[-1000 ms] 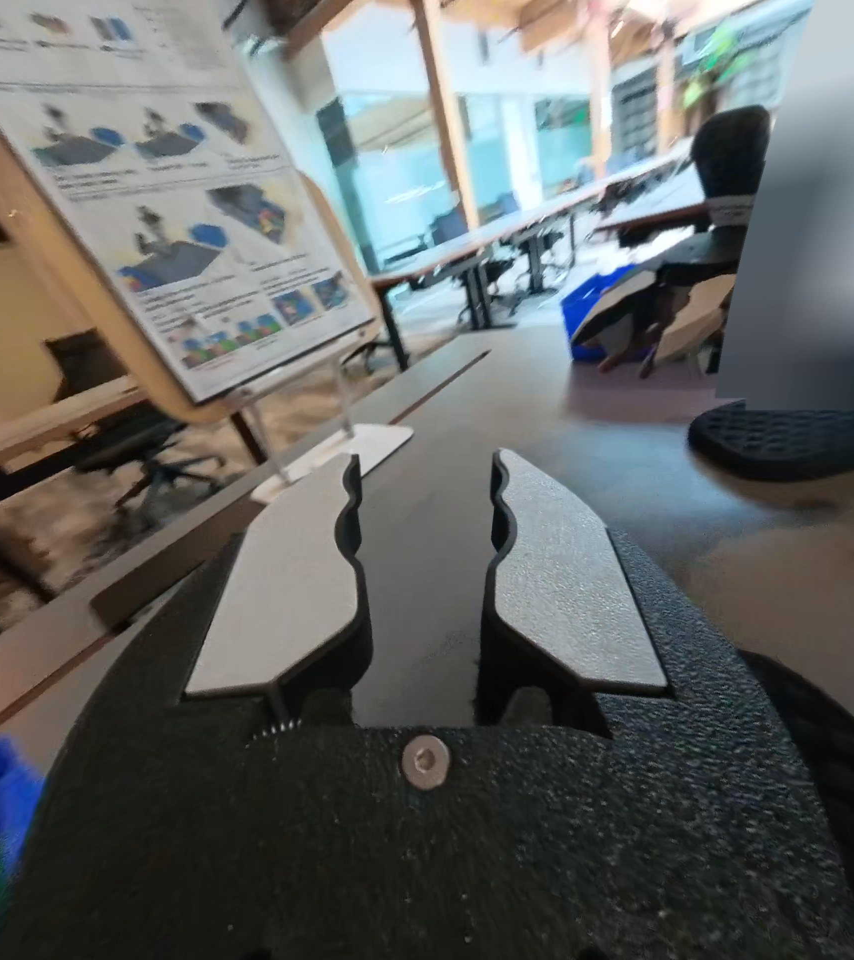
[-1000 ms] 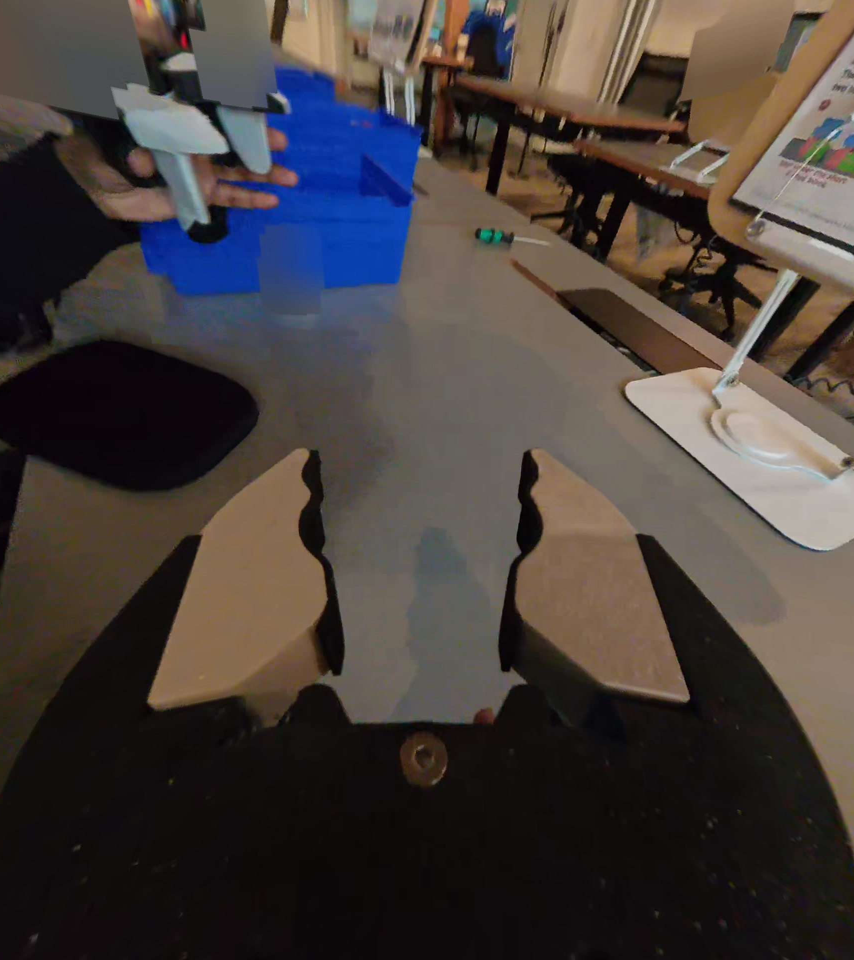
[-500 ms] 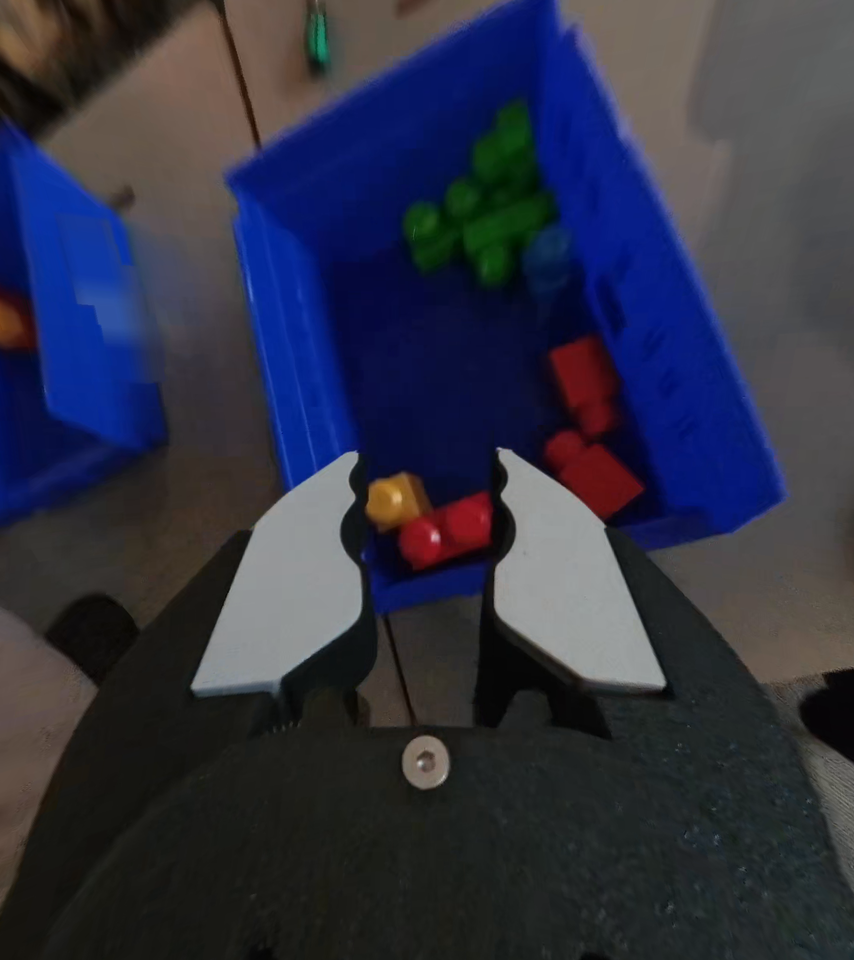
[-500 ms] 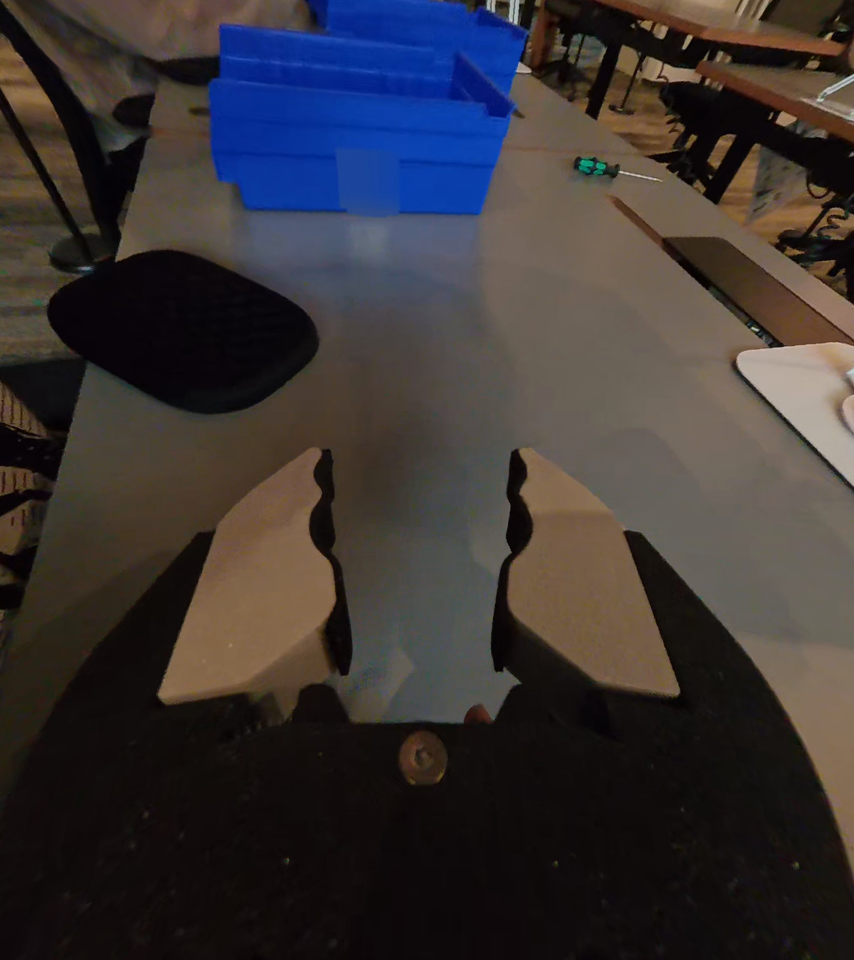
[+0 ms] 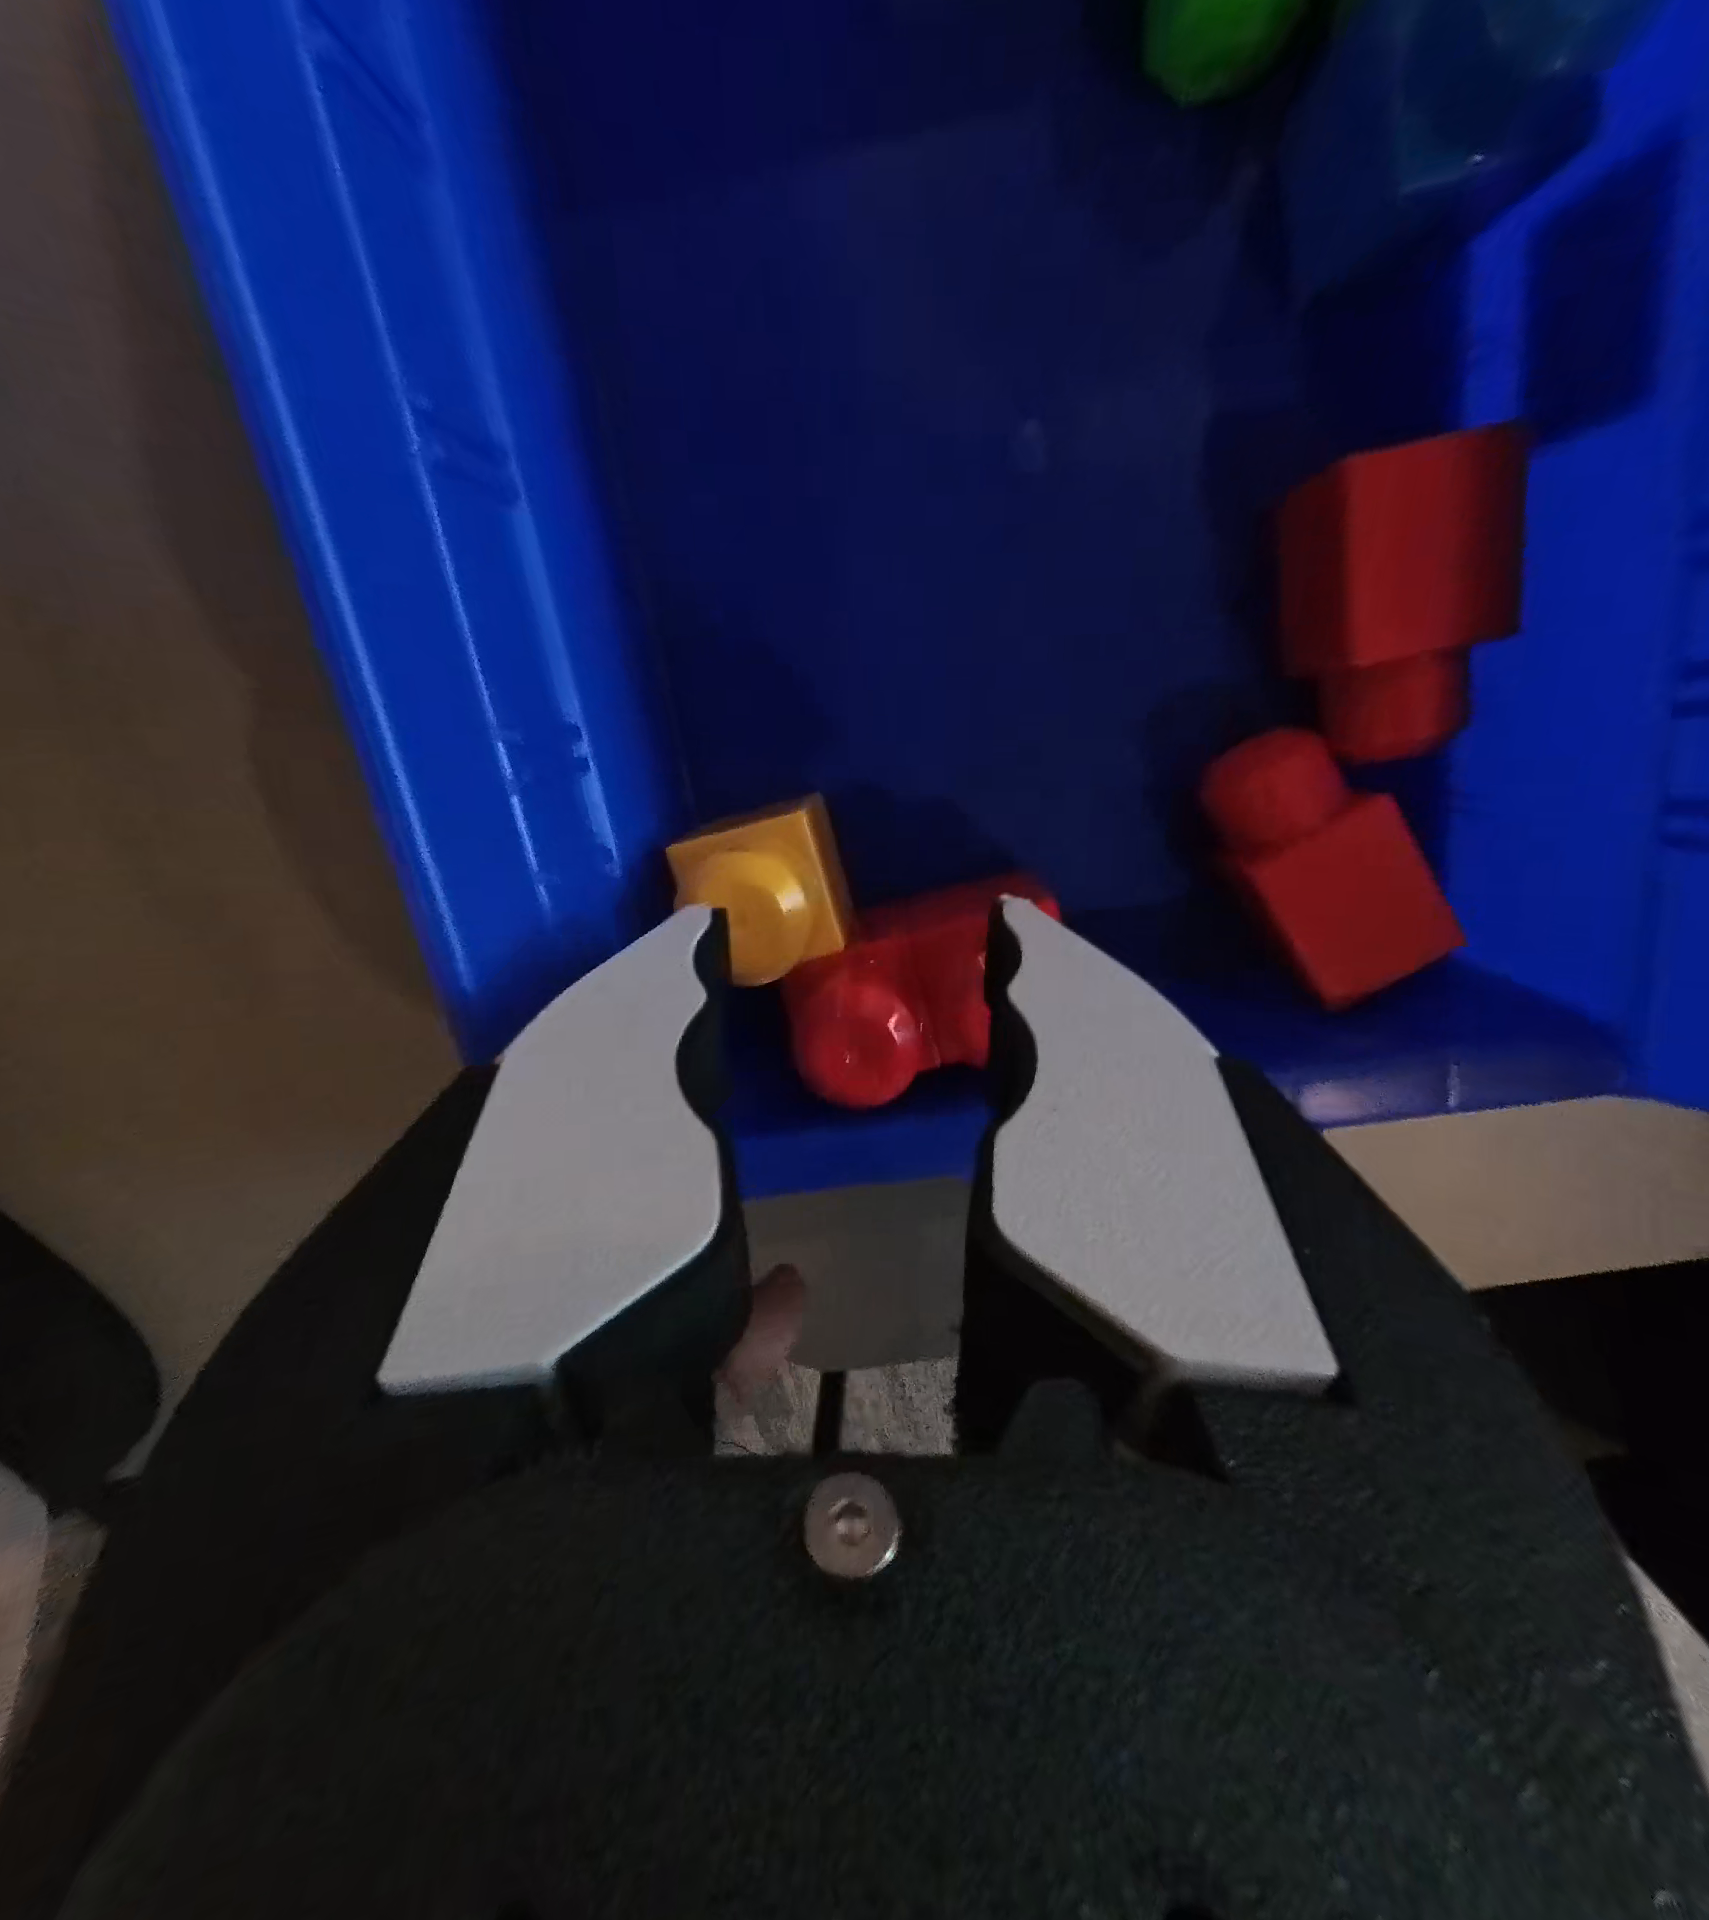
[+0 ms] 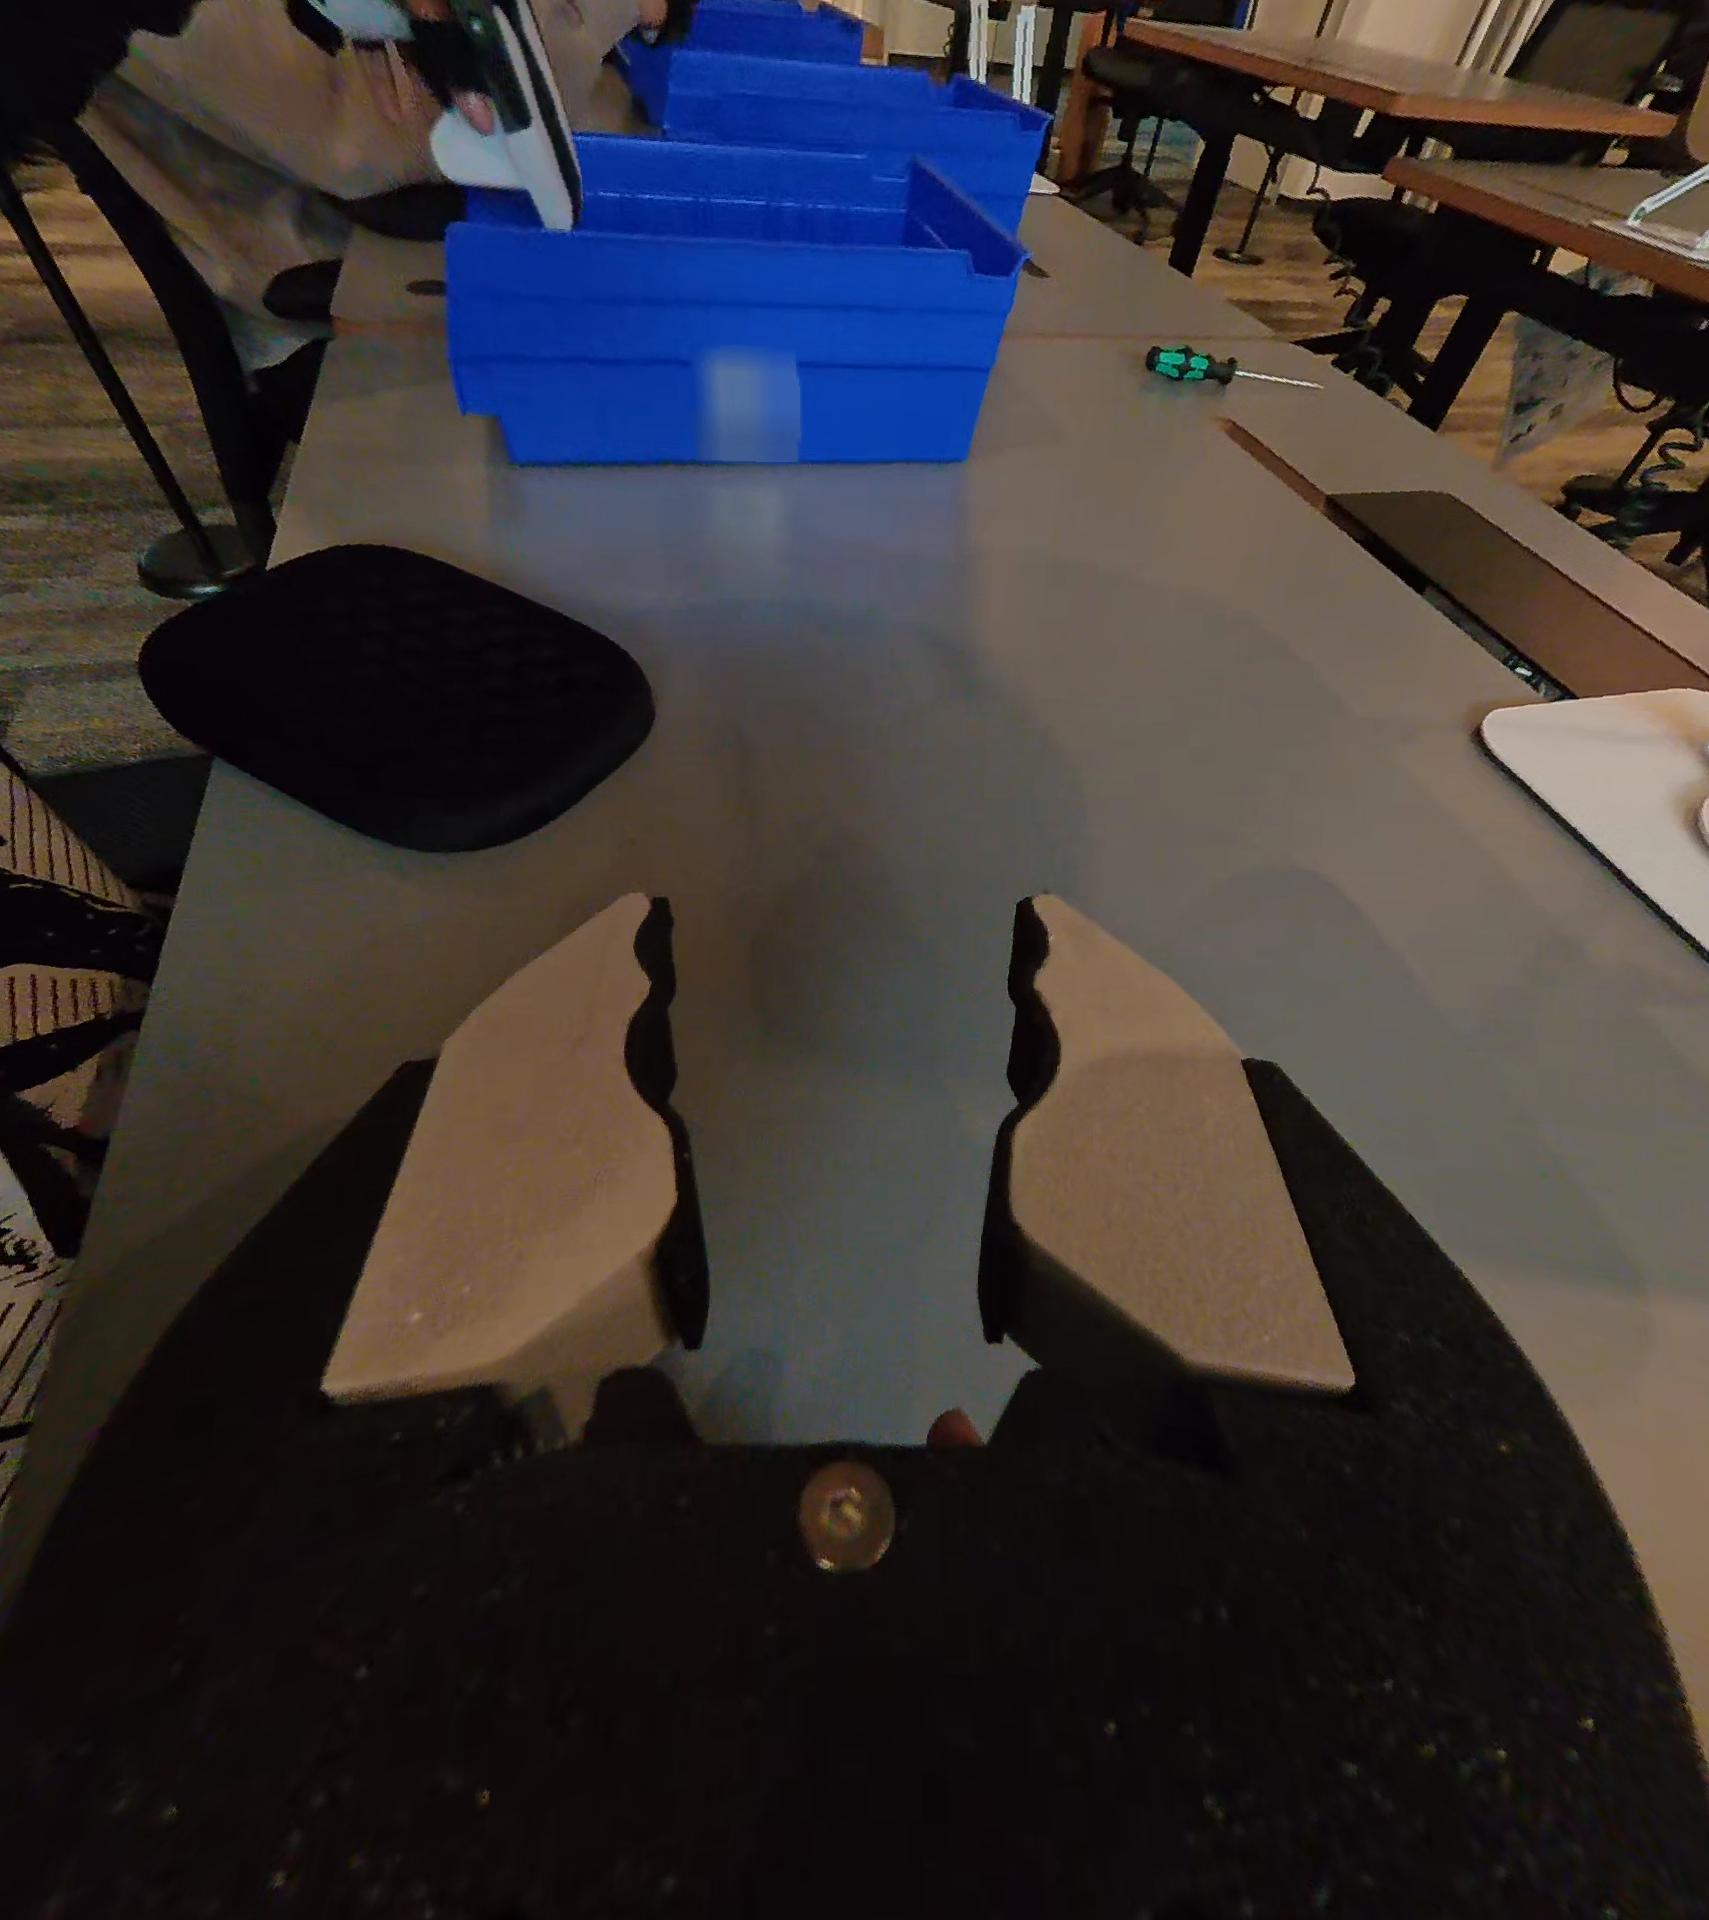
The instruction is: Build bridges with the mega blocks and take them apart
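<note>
While your left gripper [image 5: 855, 914] hangs with fingers spread over the near corner of the blue bin [image 5: 382, 520], a red block [image 5: 897, 1003] lies on its side between the tips, touching a yellow block [image 5: 777, 894]; two more red blocks [image 5: 1338, 894] sit against the right wall. Your right gripper [image 6: 839, 914] waits released and empty over the bare grey worktop [image 6: 1037, 665]. Closing now risks pinching yellow along with red, or jamming a tip against the bin wall.

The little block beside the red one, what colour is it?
Yellow block; left wrist view.
</note>
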